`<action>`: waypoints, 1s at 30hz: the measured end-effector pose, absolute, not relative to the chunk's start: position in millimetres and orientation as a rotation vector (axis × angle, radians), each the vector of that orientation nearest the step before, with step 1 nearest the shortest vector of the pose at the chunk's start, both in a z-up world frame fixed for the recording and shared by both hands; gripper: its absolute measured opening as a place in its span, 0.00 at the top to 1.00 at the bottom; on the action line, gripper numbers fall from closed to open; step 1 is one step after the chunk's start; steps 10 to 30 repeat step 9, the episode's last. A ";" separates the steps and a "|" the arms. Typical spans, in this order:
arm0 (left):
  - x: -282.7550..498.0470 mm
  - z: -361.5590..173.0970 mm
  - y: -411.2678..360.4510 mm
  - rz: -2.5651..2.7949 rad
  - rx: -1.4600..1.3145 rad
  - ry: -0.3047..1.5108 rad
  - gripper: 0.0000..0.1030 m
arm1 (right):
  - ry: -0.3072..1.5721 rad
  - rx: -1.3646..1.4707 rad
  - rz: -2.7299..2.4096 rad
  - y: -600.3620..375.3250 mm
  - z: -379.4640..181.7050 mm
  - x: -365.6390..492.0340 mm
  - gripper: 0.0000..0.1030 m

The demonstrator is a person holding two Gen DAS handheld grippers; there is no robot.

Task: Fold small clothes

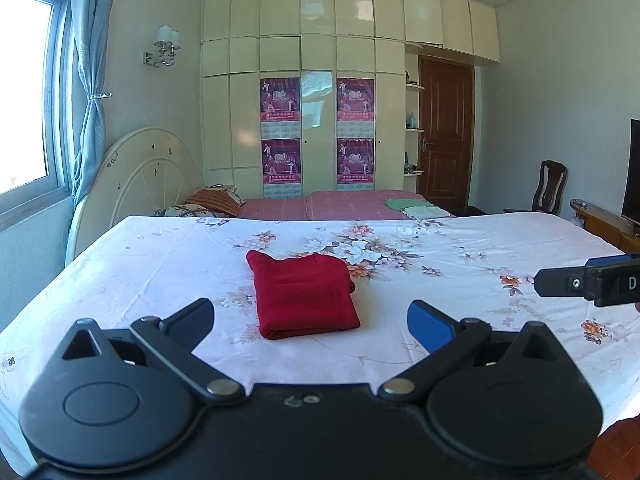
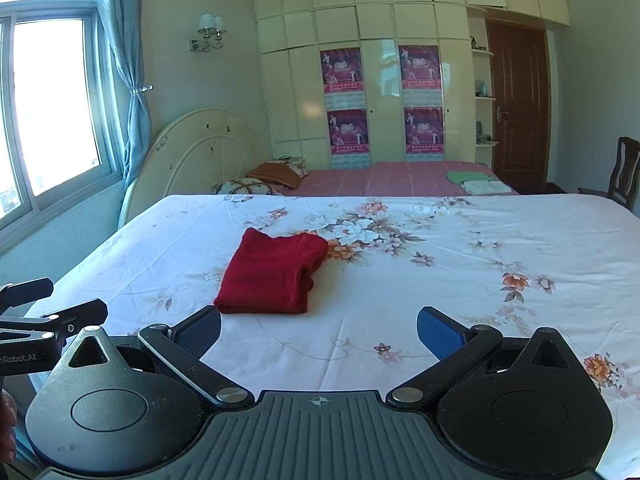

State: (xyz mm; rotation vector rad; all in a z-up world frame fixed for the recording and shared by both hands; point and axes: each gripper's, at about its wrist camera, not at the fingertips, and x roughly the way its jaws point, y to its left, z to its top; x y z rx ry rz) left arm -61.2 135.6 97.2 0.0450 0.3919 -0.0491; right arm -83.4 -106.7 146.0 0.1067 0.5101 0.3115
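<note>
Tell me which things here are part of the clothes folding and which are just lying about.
Part of the job: red garment, already folded on the floral sheet; left gripper and right gripper, both open.

Lying about: green and white clothes on the far pink bed, pillows, chair.

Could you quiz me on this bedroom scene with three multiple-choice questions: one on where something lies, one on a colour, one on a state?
1. Where does the folded garment lie?
A. on the floral sheet
B. on the chair
C. on the floor

2. What colour is it?
A. green
B. red
C. white

3. How do both grippers stand?
A. shut on the cloth
B. shut, empty
C. open, empty

Answers: 1 A, it rests flat on the sheet. 2 B, plainly red. 3 C, the left gripper and right gripper show their fingers spread apart with nothing between.
</note>
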 end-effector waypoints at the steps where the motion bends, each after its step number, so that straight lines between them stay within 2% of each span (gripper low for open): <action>1: -60.8 97.5 135.9 -0.051 0.046 0.391 0.01 | 0.510 0.106 0.314 -106.4 146.1 -83.3 0.00; 30: -58.5 97.7 136.4 -0.045 0.048 0.396 0.01 | 0.513 0.097 0.328 -102.6 144.6 -77.9 0.00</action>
